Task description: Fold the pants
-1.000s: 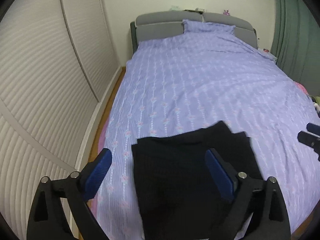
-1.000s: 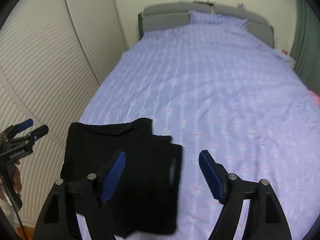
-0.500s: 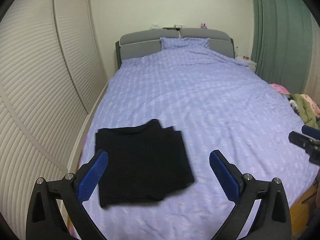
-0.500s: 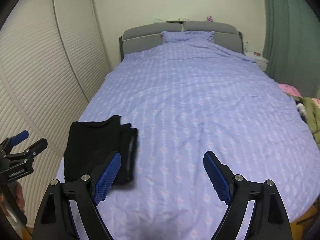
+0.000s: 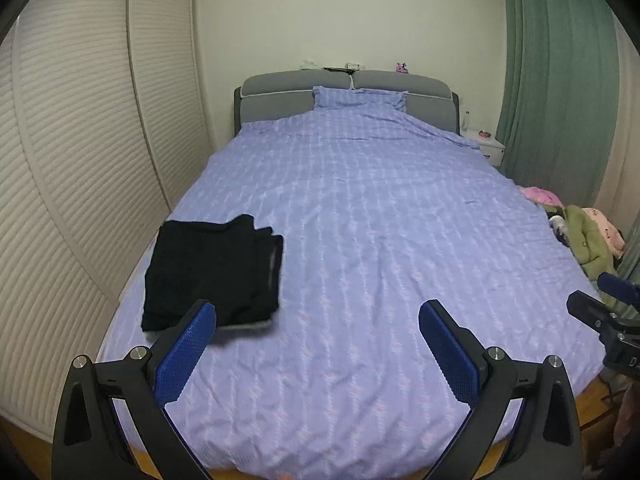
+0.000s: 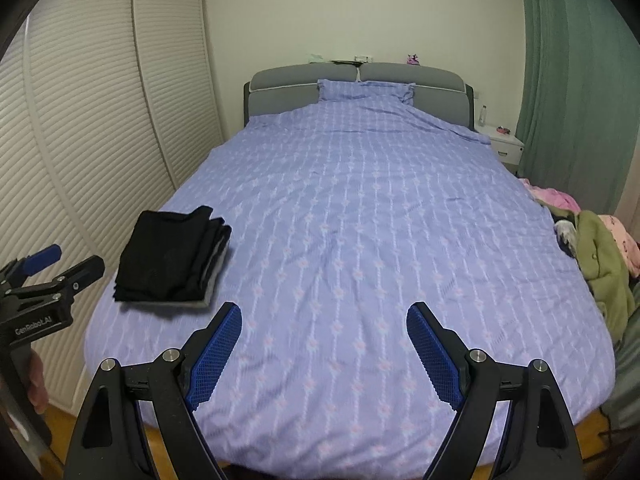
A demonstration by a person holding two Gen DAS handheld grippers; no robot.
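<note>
The black pants [image 5: 214, 270] lie folded in a flat stack at the near left corner of the bed [image 5: 380, 208]; the stack also shows in the right wrist view [image 6: 172, 258]. My left gripper [image 5: 318, 340] is open and empty, held back above the bed's foot, to the right of the pants. My right gripper [image 6: 322, 344] is open and empty, over the foot of the bed, well right of the pants. Each gripper shows at the edge of the other's view.
White slatted wardrobe doors [image 5: 80, 160] run along the left of the bed. A pile of green and pink clothes [image 6: 600, 248] lies at the bed's right edge. Green curtains [image 5: 560, 80] and a white nightstand [image 6: 504, 144] stand at the back right.
Both grippers have pulled back and up from the folded pants, which now lie alone at the bed's left corner. The view widened to the whole bed.
</note>
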